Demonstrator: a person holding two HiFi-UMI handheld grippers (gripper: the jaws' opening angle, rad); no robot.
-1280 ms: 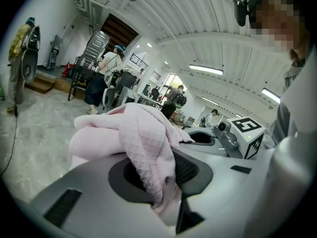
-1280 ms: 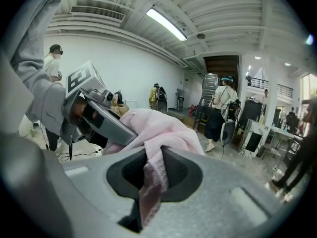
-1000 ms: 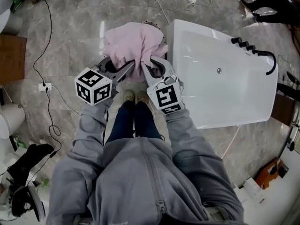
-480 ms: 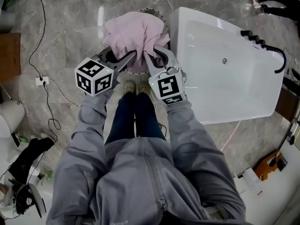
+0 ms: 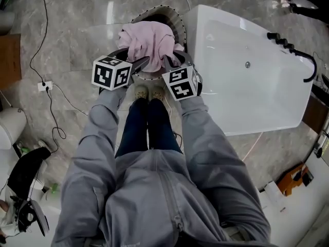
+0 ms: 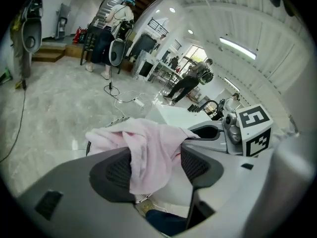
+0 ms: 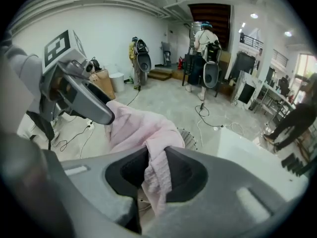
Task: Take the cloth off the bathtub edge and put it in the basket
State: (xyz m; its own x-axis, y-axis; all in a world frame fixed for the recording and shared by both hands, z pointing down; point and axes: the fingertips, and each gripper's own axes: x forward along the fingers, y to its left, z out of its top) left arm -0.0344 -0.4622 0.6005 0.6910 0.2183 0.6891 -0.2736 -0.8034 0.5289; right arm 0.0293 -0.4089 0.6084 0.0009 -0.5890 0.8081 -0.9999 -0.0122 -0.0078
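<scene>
Pink cloth (image 5: 146, 40) above the basket (image 5: 177, 18) beside the white bathtub (image 5: 241, 96)

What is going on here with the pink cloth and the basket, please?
A person holds a pink cloth over the basket beside the bathtub, using two tongs. The left tongs have just been opening; their jaws stand apart with the cloth hanging between them. The right tongs have opened slightly too, yet pinch a fold of cloth.
</scene>
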